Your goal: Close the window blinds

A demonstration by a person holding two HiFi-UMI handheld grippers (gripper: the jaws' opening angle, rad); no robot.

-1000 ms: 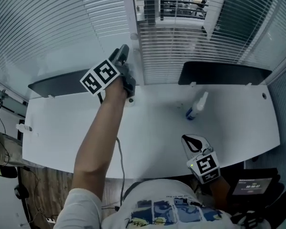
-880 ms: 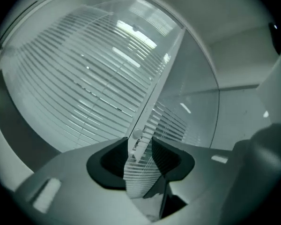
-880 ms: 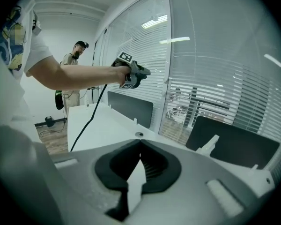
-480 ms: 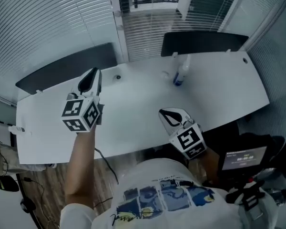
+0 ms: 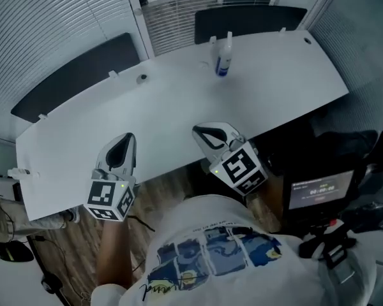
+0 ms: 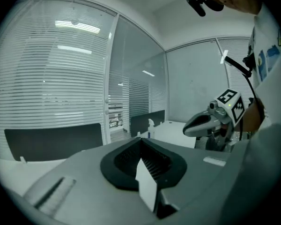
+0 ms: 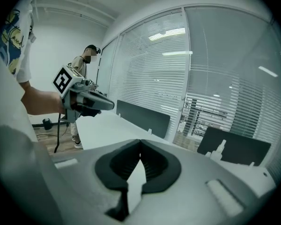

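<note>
- The blinds hang lowered behind the bench. Both grippers sit at its near edge, well apart from them, so the closing looks done or paused.
- The left gripper jaws have just clenched on nothing; the right gripper jaws are also clenched and empty.
- The blinds' top is cut off, and the tilt of the middle slats is unclear.
</note>
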